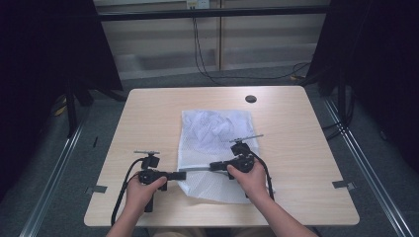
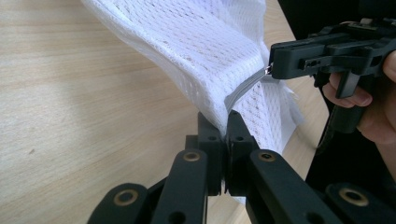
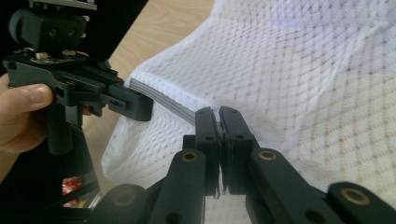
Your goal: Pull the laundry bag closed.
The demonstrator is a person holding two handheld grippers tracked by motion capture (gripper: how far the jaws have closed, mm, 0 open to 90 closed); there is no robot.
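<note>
A white mesh bag (image 1: 217, 148) with pale crumpled cloth inside lies flat on the wooden table (image 1: 148, 113). A grey zipper (image 1: 197, 169) runs along its near left edge. My left gripper (image 1: 182, 175) is shut on the bag's corner at the zipper's end (image 2: 227, 119). My right gripper (image 1: 212, 166) faces it, shut on the zipper pull (image 3: 218, 114). The zipper strip (image 2: 245, 88) is stretched taut between the two grippers, and the mesh is lifted off the table there. In the right gripper view the left gripper (image 3: 144, 106) holds the far end of the zipper (image 3: 163, 100).
A round black grommet (image 1: 251, 98) sits in the table near its far edge. Metal brackets stick out at the near left (image 1: 95, 189) and near right (image 1: 343, 184) edges. Black cables (image 1: 202, 59) hang down behind the table.
</note>
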